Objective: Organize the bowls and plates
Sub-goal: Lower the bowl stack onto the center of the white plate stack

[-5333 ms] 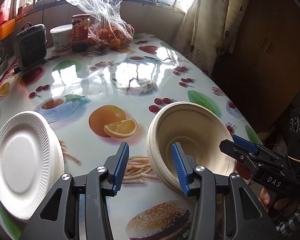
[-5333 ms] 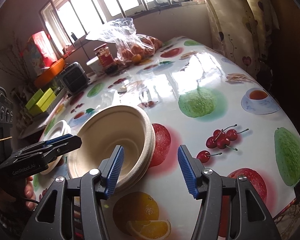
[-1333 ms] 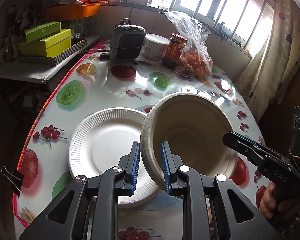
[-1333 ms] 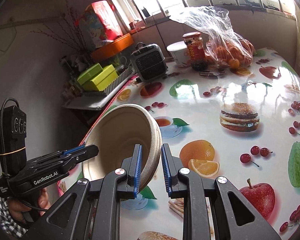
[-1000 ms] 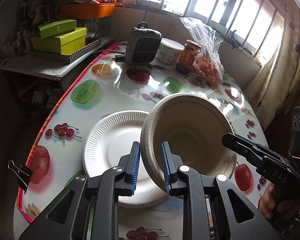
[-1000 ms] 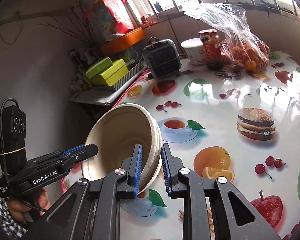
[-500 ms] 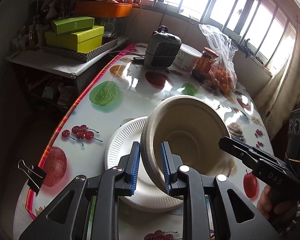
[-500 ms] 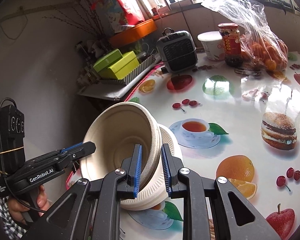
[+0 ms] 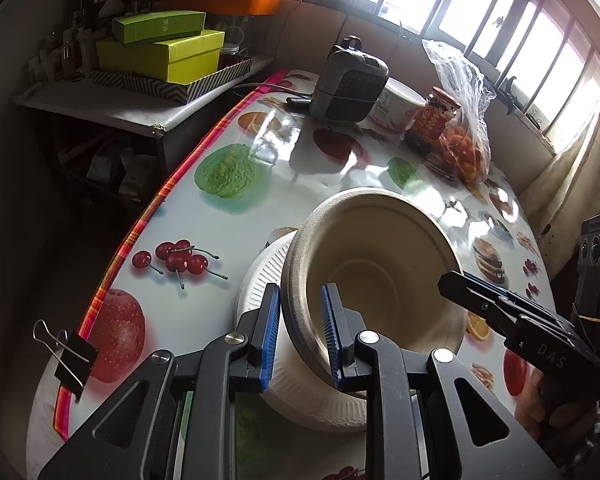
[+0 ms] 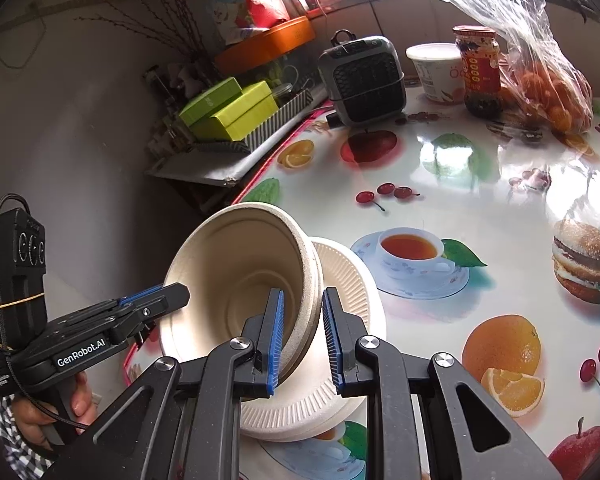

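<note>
A stack of beige paper bowls [image 9: 380, 264] [image 10: 244, 276] hangs tilted just above a stack of white ribbed paper plates [image 9: 260, 276] [image 10: 348, 280] on the fruit-print table. My left gripper [image 9: 300, 336] is shut on the bowls' near left rim. My right gripper [image 10: 302, 340] is shut on the opposite rim. Each gripper shows in the other's view, as the left gripper [image 10: 172, 294] and the right gripper [image 9: 452, 280]. The bowls hide most of the plates' top face.
A small grey heater [image 9: 350, 80], a white tub [image 9: 396, 102], a red-labelled jar [image 9: 434, 118] and a plastic bag of oranges [image 9: 464, 140] stand at the table's far side. A binder clip [image 9: 68, 354] grips the left table edge. Green boxes [image 9: 160, 46] sit on a side shelf.
Both grippers have carried the bowls leftward and down over the plates. The plates, earlier mostly exposed to the left of the bowls, now lie largely beneath them.
</note>
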`<state>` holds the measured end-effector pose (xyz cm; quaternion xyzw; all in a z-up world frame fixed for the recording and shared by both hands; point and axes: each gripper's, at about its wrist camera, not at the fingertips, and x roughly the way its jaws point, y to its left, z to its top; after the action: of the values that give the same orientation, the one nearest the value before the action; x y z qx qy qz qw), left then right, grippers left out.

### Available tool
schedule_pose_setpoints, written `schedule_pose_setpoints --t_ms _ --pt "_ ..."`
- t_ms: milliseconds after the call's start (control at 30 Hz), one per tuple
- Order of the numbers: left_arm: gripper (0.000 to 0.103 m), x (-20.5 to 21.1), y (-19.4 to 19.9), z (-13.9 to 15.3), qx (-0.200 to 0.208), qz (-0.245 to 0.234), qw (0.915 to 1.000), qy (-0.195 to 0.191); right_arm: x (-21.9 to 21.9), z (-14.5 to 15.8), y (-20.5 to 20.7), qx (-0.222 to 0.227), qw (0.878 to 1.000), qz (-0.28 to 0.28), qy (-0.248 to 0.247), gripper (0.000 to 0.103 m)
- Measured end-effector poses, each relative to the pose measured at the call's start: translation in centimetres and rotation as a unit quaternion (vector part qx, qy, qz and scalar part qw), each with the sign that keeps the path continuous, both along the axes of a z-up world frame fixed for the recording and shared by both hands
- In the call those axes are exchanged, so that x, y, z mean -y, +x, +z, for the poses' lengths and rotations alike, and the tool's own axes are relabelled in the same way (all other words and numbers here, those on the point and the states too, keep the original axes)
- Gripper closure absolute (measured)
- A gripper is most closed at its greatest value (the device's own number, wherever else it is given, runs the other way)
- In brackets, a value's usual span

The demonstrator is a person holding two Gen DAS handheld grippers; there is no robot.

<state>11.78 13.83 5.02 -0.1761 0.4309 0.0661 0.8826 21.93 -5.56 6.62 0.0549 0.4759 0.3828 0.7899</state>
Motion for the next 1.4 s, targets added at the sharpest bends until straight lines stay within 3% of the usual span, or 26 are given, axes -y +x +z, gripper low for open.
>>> schedule_pose_setpoints --t_ms 1100,1400 --pt "0.081 -0.9 0.6 -1.2 -0.005 -0.003 0.9996 -0.026 -0.3 -0.1 0.5 0.001 1.0 -0.006 -0.011 0.083" --pt "0.073 -0.5 -0.1 -0.6 0.003 -0.002 0.9999 -0.012 0.1 0.2 -0.3 0.008 1.0 -0.017 -0.009 0.063"
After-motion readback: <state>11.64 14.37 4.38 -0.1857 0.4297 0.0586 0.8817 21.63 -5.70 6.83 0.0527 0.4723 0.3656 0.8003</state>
